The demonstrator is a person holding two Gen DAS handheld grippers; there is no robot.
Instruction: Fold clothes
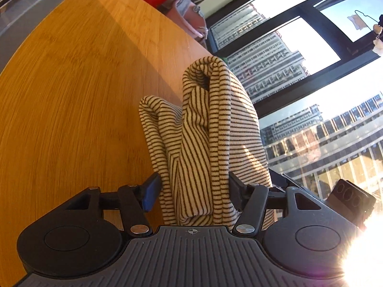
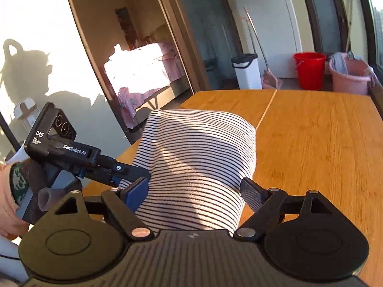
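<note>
A cream garment with thin dark stripes [image 1: 203,138] is bunched and folded over above the wooden table [image 1: 83,83]. My left gripper [image 1: 194,189] is shut on a thick fold of it, which fills the gap between the fingers. In the right wrist view the same striped garment [image 2: 198,157] bulges forward from my right gripper [image 2: 194,189], whose fingers clamp it from both sides. The left gripper's body [image 2: 62,148] reaches in from the left and touches the cloth's left edge. The cloth hides the table right under it.
The wooden table [image 2: 323,143] stretches ahead with a seam down its middle. Beyond its far end stand a red bucket [image 2: 310,69], a pink tub [image 2: 349,76] and a white bin [image 2: 246,71]. Large windows [image 1: 299,71] run along one side.
</note>
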